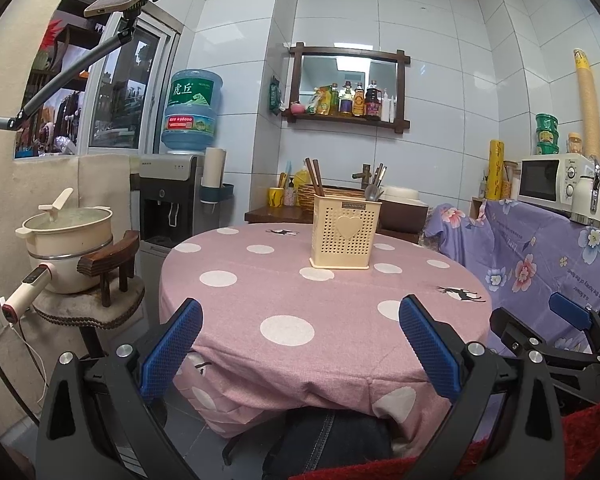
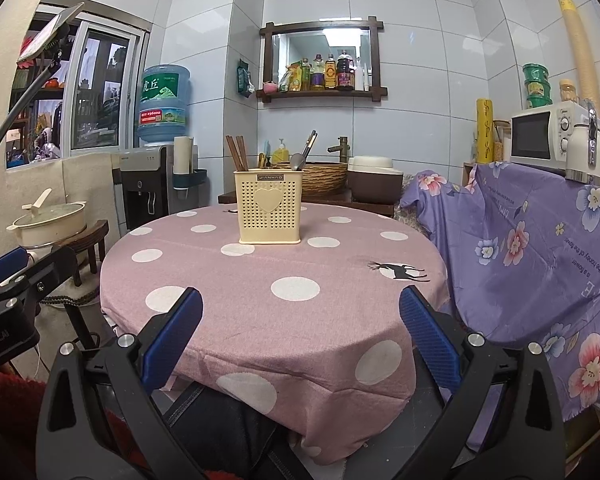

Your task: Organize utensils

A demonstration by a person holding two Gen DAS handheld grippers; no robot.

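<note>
A cream perforated utensil holder [image 1: 343, 232] with a heart on its front stands upright on the far half of the round pink polka-dot table [image 1: 260, 292]. Brown chopsticks [image 1: 314, 178] stick out at its left, a metal spoon and other cutlery [image 1: 376, 186] at its right. It also shows in the right wrist view [image 2: 269, 208], with chopsticks [image 2: 236, 154] and spoon [image 2: 299, 160]. My left gripper [image 1: 300, 316] is open and empty at the table's near edge. My right gripper [image 2: 300, 308] is open and empty, also at the near edge.
A purple floral cloth [image 2: 540, 248] covers a counter at the right with a microwave [image 2: 548, 136] on it. A pot [image 1: 66, 236] sits on a stool at the left. A water dispenser [image 1: 172, 200] and a sink counter [image 2: 324, 176] stand behind the table.
</note>
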